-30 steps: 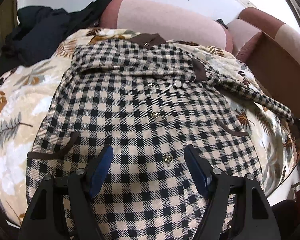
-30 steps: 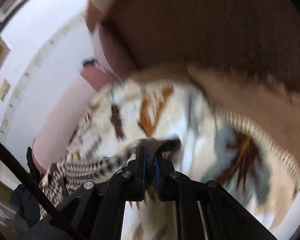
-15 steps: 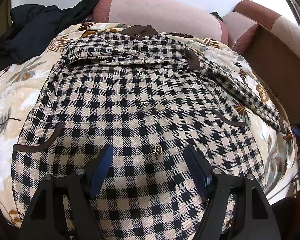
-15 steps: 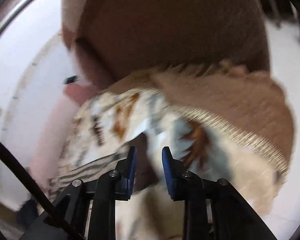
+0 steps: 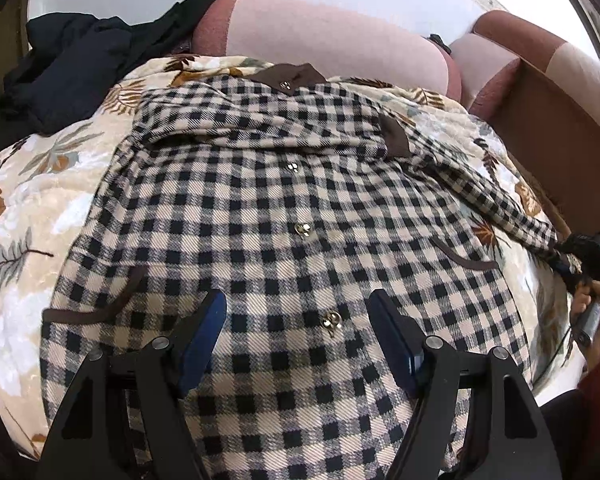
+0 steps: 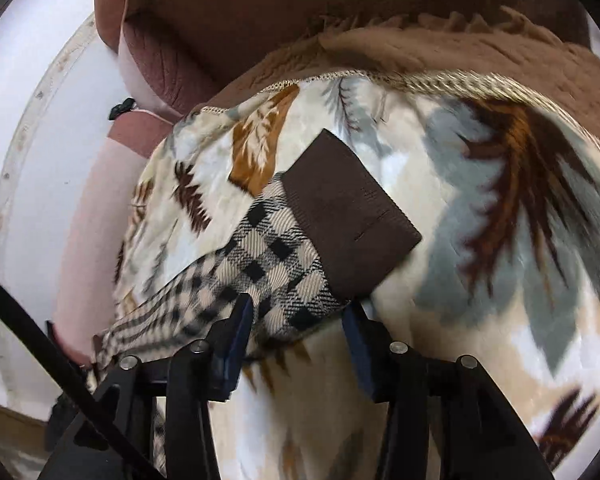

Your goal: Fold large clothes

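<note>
A black-and-cream checked shirt (image 5: 280, 200) with brown collar and trim lies front up, buttoned, on a leaf-print blanket (image 5: 32, 208). My left gripper (image 5: 296, 320) hovers open over the lower front, a button between its blue pads, gripping nothing. The shirt's sleeve (image 6: 268, 264) stretches out to the right and ends in a brown cuff (image 6: 348, 216) lying flat on the blanket (image 6: 480, 240). My right gripper (image 6: 298, 320) straddles the sleeve just behind the cuff, jaws closing, cloth between the pads but not pinched. It shows small at the right edge of the left wrist view (image 5: 580, 256).
Dark clothes (image 5: 80, 60) are piled at the back left against the pink sofa back (image 5: 320, 36). A brown armrest (image 5: 560, 100) runs along the right. A brown fringed throw (image 6: 460, 52) borders the blanket beyond the cuff. A person's hand (image 5: 596, 312) and red sleeve show at right.
My right gripper let go of the cuff, opened and sank towards the blanket; the sleeve now lies flat between its jaws. The left gripper stayed open over the shirt front.
</note>
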Motion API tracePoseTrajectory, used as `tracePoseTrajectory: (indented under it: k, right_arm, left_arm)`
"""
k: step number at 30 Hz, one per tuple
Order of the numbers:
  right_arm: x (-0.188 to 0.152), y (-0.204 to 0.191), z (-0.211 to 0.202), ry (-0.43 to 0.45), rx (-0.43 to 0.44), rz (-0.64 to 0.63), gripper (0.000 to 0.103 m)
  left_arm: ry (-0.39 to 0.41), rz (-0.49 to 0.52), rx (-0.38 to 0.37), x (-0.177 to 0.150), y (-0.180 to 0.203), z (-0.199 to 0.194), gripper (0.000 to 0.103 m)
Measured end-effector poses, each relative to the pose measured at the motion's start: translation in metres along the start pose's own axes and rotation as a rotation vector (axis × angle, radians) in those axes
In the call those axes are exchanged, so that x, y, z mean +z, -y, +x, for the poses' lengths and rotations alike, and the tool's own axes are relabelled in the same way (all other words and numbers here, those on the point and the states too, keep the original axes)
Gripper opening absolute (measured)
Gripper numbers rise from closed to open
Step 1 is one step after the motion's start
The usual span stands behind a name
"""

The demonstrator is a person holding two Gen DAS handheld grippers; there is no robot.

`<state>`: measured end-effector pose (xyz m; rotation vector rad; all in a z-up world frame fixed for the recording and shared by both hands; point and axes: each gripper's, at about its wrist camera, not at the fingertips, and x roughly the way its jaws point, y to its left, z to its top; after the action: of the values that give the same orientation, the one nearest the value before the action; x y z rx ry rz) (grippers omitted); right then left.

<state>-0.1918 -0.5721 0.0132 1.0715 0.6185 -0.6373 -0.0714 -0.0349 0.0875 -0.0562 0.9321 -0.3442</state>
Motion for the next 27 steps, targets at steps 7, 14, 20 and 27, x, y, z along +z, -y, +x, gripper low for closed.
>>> tracePoseTrajectory:
  k: [7,14,20,27]
  right_arm:
    - [-0.024,-0.101,-0.01,0.079,0.046,-0.318,0.006]
    - [-0.146,-0.226,-0.004,-0.098,0.337,-0.788,0.006]
    - [-0.237,-0.256,0.023,-0.352,0.407,-1.047,0.022]
    - [-0.192,-0.245,0.004,-0.286,0.481,-0.884,0.049]
  left_arm:
    - [0.04,-0.034,0.021,0.011,-0.025,-0.002,0.072]
    - [0.059,-0.125,0.038,0.018,-0.06,0.001,0.072]
    - [0.047,-0.173,0.037,0.025,-0.073,0.004,0.072]
    - [-0.003,-0.155,-0.051,0.052,-0.04,0.032,0.073]
